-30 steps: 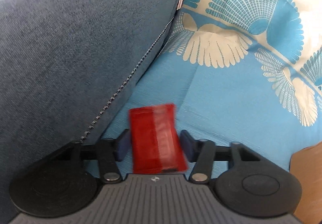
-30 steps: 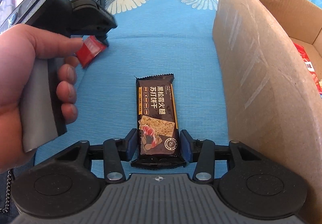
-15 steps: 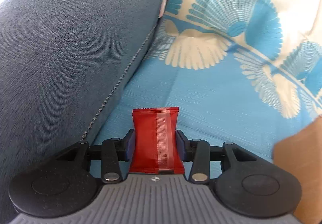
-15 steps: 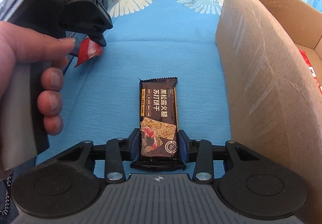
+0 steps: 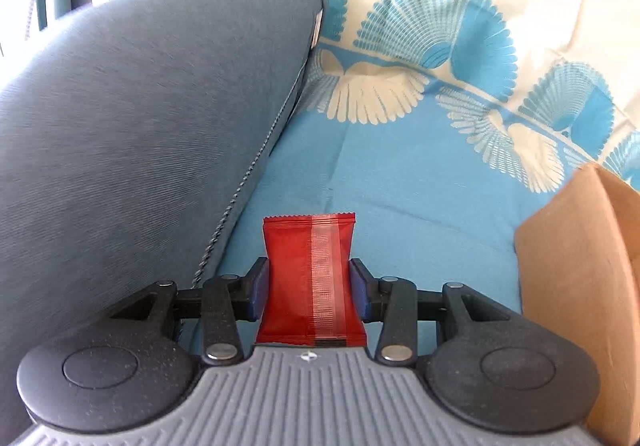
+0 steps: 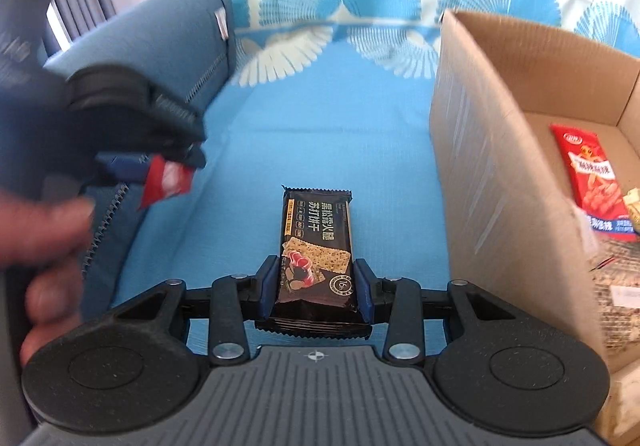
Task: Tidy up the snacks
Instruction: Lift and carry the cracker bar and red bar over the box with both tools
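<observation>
My left gripper (image 5: 309, 290) is shut on a small red snack packet (image 5: 310, 278) and holds it above the blue sofa cover (image 5: 400, 205). The same gripper (image 6: 160, 165) and red packet (image 6: 166, 181) show at the left of the right wrist view. My right gripper (image 6: 316, 286) is shut on a dark brown cracker packet (image 6: 316, 246), lifted off the cover. The cardboard box (image 6: 500, 125) stands to the right, its corner also in the left wrist view (image 5: 580, 266). Inside it lie a red snack bag (image 6: 592, 173) and other packets.
A grey-blue sofa armrest (image 5: 140, 145) rises on the left, also in the right wrist view (image 6: 160, 33). A cream and blue fan-patterned backrest cover (image 5: 480, 25) lies behind. The person's hand (image 6: 44, 246) holds the left gripper.
Both grippers have risen with their packets and the views have tilted up. The box interior has come into the right wrist view. The box corner has come further into the left wrist view.
</observation>
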The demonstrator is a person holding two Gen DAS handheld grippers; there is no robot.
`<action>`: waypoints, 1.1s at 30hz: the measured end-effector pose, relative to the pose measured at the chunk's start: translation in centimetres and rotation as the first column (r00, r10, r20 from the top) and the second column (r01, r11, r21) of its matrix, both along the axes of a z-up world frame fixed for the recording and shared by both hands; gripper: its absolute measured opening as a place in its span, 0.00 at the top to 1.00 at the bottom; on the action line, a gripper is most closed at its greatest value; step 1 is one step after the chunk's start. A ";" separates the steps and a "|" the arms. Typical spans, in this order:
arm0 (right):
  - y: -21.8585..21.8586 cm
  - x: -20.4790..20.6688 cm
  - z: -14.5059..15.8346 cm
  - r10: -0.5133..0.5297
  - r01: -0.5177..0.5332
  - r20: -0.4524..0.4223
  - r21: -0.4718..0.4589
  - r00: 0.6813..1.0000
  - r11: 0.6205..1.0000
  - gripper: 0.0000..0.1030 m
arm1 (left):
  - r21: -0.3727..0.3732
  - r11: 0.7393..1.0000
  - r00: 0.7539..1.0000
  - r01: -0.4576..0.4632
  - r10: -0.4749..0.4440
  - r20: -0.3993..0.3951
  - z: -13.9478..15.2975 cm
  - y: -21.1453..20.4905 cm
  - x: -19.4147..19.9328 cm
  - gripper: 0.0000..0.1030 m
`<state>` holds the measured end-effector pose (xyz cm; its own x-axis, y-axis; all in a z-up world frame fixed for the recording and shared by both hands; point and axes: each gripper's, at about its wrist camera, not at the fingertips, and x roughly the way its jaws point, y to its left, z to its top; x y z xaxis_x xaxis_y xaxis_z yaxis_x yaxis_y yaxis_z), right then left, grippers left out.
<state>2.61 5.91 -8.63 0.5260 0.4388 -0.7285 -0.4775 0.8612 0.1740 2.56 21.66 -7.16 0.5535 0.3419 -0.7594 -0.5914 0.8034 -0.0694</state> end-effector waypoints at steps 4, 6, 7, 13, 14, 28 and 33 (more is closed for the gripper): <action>-1.0 -1.5 1.6 0.020 -0.023 0.055 0.043 0.998 0.999 0.60 | 0.046 0.999 1.000 0.019 -0.020 0.019 1.6 -1.6 -2.4 0.55; -1.5 -2.5 2.7 0.034 -0.039 0.096 0.059 0.995 0.997 0.60 | 0.064 0.998 0.999 0.022 -0.025 0.032 2.4 -2.5 -3.3 0.55; -1.8 -2.9 3.3 0.040 -0.048 0.113 0.069 0.993 0.996 0.60 | 0.069 0.997 0.999 0.023 -0.026 0.039 2.7 -2.8 -3.6 0.55; -4.4 -5.5 7.2 0.069 -0.097 0.244 0.104 0.967 0.990 0.60 | 0.079 0.997 0.996 0.021 -0.028 0.086 5.0 -4.6 -5.5 0.55; -5.1 -5.7 7.9 0.069 -0.103 0.261 0.118 0.963 0.988 0.60 | 0.081 0.996 0.995 0.023 -0.031 0.093 5.3 -4.9 -5.6 0.55; -17.1 -1.1 11.7 -0.038 -0.030 0.412 0.157 0.910 0.987 0.60 | 0.091 0.990 0.973 0.112 -0.127 0.191 7.7 -9.7 -5.7 0.55; -20.4 0.0 11.6 -0.101 0.030 0.457 0.161 0.884 0.986 0.60 | 0.087 0.985 0.953 0.147 -0.165 0.253 8.3 -11.3 -4.2 0.55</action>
